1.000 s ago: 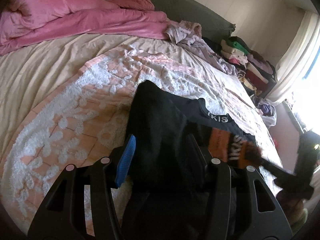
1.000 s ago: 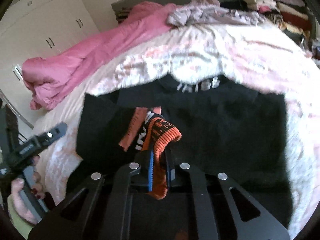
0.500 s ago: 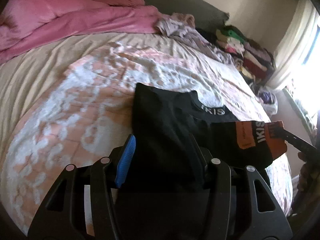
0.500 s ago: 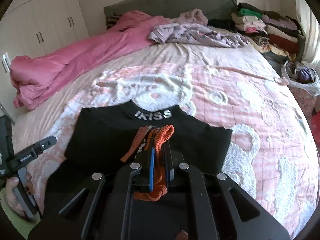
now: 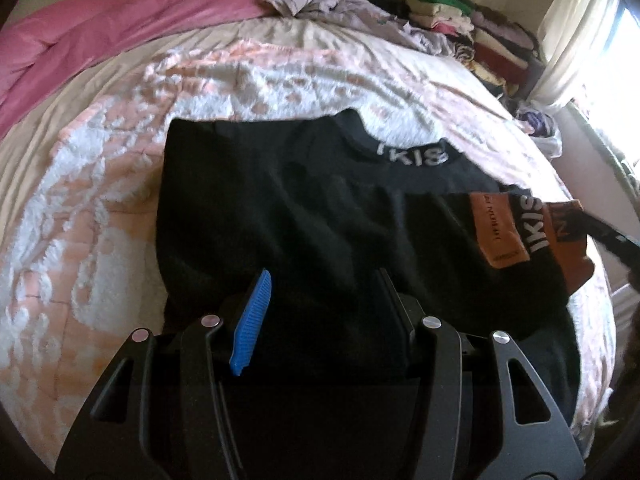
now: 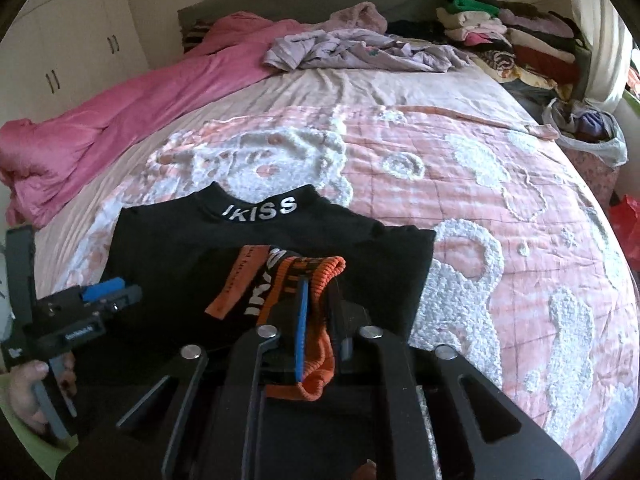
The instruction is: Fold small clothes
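Left wrist view: The left gripper point(image 5: 320, 300) fills the bottom of the frame. Its jaws stand apart; the blue pad point(image 5: 252, 320) is on the left finger. The black fabric lies under and between the jaws, but no pad presses on it. The black top point(image 5: 280, 208) lies flat on the bed point(image 5: 100, 200), centre of the frame, with its lettered collar point(image 5: 412, 156) toward the upper right. An orange-and-black cuff point(image 5: 528, 236) lies at the right edge of the top. The tip of the right gripper point(image 5: 612, 236) enters from the right edge and meets that cuff. A pink duvet point(image 5: 100, 28) runs along the upper left. Stacked clothes point(image 5: 480, 28) sit at the upper right, beside a curtain point(image 5: 576, 32).

Right wrist view: The right gripper point(image 6: 320, 320) fills the bottom centre. Its jaws are opening, with the orange ribbed cuff point(image 6: 316, 280) between them; the cuff hangs loosely against the blue pad point(image 6: 302, 328) and is not clamped. The black top point(image 6: 180, 256) lies at lower left of centre on the bed point(image 6: 500, 184), collar point(image 6: 260, 208) toward the top of the frame. The left gripper point(image 6: 108, 292) is at the lower left, held by a hand point(image 6: 28, 392), and sits over the left edge of the top. The pink duvet point(image 6: 140, 108) is at the upper left, loose lilac clothes point(image 6: 360, 52) at the upper centre, stacked clothes point(image 6: 512, 36) at the upper right. A wardrobe point(image 6: 68, 40) stands at the far left.
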### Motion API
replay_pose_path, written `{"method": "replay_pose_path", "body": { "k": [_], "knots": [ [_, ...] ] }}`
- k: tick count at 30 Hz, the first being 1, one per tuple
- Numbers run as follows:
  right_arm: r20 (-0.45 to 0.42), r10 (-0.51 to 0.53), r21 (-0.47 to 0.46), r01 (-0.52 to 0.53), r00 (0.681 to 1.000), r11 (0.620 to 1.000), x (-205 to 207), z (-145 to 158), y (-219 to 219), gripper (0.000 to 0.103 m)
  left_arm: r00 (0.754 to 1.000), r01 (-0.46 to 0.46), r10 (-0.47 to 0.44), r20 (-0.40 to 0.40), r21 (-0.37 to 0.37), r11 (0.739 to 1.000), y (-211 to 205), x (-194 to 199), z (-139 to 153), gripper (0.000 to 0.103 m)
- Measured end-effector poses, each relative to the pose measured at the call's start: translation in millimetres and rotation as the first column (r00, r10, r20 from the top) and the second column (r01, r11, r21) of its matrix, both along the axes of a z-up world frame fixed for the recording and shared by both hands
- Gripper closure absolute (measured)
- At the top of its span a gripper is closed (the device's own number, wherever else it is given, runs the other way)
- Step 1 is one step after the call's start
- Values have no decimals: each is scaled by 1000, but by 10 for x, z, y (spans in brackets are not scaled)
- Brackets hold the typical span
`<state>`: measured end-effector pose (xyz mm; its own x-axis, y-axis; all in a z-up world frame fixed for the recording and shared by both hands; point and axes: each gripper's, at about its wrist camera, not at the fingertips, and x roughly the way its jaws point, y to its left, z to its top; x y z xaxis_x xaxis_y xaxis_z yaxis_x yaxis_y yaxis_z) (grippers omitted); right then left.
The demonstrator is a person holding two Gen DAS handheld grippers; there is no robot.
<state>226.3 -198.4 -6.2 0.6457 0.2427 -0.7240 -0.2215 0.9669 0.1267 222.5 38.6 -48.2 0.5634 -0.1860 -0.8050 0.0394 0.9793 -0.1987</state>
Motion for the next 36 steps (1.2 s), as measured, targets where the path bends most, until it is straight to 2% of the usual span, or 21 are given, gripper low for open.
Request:
{"method": "replay_pose_path", "body": {
  "k": [1, 5, 14, 21, 25, 36],
  "knots": [
    [13, -7, 1, 7, 1000, 1000, -23, 18, -14, 73, 1000, 1, -1, 0, 5, 1000, 4, -6, -28, 59],
    [28, -8, 16, 8, 1000, 1000, -111, 22, -49, 73, 1000, 7, -7, 9, 24, 1000, -17, -28, -47, 59],
    [-59, 97, 54, -93, 994, 994, -149, -299, 251, 72, 1000, 11, -12, 11, 37, 999, -41, -41, -47, 59],
    [-140, 69, 36, -64, 988, 997, -22, -644, 347, 72, 1000, 11, -12, 13, 38, 999, -37, -42, -49, 59],
    [-154, 55, 45, -48, 987, 998, 5, -769, 337, 72, 1000, 14, -15, 16, 42, 999, -52, -59, -54, 59],
    [-180, 42, 20, -39, 983, 999, 69, -773, 386, 72, 1000, 8, -9, 12, 42, 999, -59, -72, -45, 59]
  ]
}}
